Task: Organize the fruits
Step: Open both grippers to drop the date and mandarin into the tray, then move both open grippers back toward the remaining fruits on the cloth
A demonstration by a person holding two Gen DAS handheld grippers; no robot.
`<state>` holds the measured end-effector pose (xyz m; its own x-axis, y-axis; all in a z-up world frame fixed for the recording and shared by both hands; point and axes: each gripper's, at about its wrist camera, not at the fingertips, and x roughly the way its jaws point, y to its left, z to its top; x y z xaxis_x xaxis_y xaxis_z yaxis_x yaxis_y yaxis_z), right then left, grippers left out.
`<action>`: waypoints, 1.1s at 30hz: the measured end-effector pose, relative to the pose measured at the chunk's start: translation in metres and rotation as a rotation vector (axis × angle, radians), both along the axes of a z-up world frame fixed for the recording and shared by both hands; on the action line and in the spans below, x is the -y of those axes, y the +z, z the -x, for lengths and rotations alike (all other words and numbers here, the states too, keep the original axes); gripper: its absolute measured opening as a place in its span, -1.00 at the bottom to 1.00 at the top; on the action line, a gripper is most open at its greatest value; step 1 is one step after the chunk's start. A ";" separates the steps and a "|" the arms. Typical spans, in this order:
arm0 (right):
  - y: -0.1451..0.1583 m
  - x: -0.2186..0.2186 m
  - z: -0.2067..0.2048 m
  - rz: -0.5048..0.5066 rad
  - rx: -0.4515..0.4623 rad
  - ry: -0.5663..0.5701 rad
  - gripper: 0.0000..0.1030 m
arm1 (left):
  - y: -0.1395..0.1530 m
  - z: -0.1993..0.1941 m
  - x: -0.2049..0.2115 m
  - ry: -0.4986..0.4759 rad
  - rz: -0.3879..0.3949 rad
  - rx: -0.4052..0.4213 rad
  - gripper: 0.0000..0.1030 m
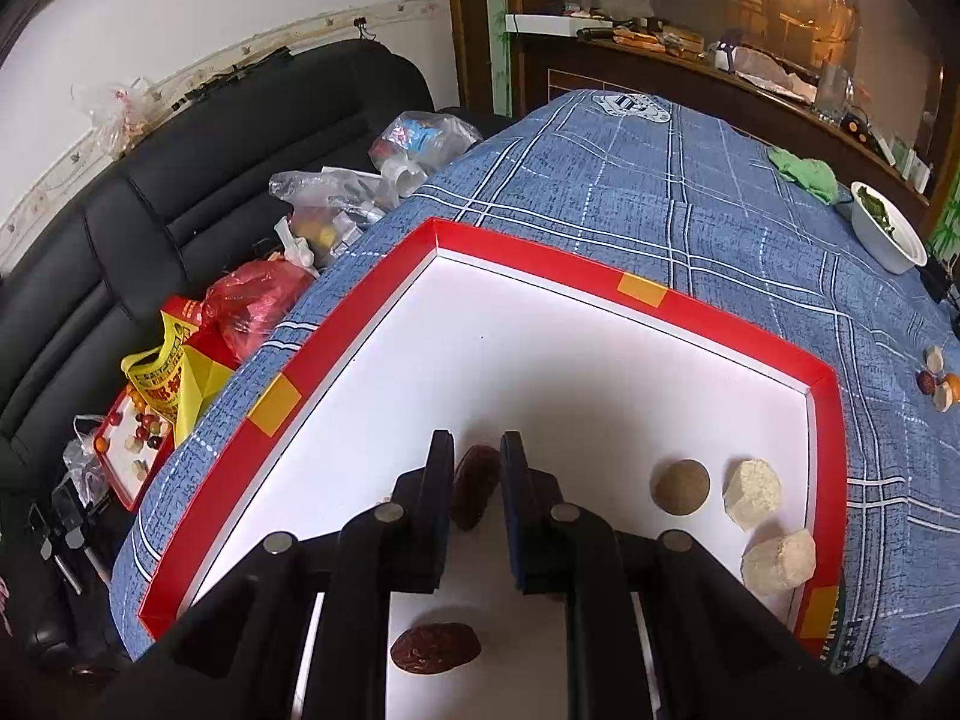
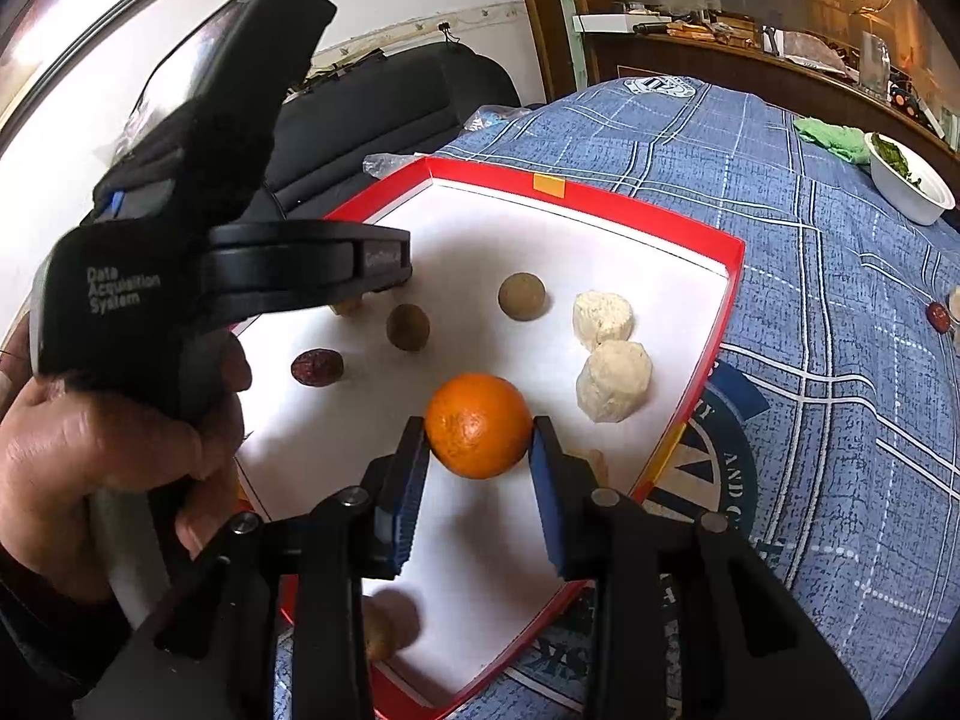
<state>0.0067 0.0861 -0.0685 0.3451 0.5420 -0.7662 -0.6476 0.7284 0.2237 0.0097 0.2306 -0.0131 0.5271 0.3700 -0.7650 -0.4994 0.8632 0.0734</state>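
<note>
A red-rimmed white tray (image 1: 690,306) lies on the blue plaid cloth; it also shows in the right wrist view (image 2: 729,252). My left gripper (image 1: 477,468) is shut on a dark red date (image 1: 475,489) just above the tray floor. Another date (image 1: 435,648) lies below it. A brown round fruit (image 1: 681,487) and two pale chunks (image 1: 753,492) sit at the tray's right. My right gripper (image 2: 479,441) is shut on an orange (image 2: 478,425) over the tray. In that view the tray holds a date (image 2: 316,367), two brown fruits (image 2: 522,296) and two pale chunks (image 2: 603,315).
A white bowl of greens (image 1: 888,234) and a green cloth (image 1: 807,171) sit at the table's far right. Loose fruits (image 1: 936,378) lie on the cloth right of the tray. A black sofa (image 1: 180,180) with plastic bags stands left of the table.
</note>
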 end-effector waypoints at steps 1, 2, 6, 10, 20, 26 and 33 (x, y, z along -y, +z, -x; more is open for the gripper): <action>-0.001 -0.001 0.000 0.006 -0.005 0.002 -0.29 | 0.001 0.001 -0.001 0.007 0.002 0.006 -0.53; -0.003 -0.003 -0.001 0.017 -0.014 0.005 -0.29 | 0.003 0.003 -0.002 0.021 -0.003 0.013 -0.20; -0.001 0.000 0.001 0.018 -0.007 -0.005 -0.28 | 0.013 0.008 -0.003 0.070 -0.019 0.051 0.31; 0.013 0.020 -0.002 -0.022 0.011 -0.041 -0.03 | 0.020 0.005 0.004 0.078 0.001 0.074 0.43; 0.038 0.163 -0.065 -0.061 0.074 -0.393 0.14 | 0.032 -0.035 0.106 -0.220 -0.022 0.112 0.43; 0.006 0.244 -0.139 0.045 0.009 -0.589 -0.05 | 0.018 -0.074 0.167 -0.362 -0.002 0.062 0.43; -0.010 0.253 -0.191 0.087 -0.011 -0.618 -0.32 | 0.008 -0.111 0.215 -0.472 -0.038 0.053 0.43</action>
<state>0.1974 -0.1669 -0.0782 0.5670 0.1801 -0.8038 -0.0987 0.9836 0.1508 0.1205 0.0159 -0.0052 0.6819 0.1078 -0.7234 -0.0573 0.9939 0.0941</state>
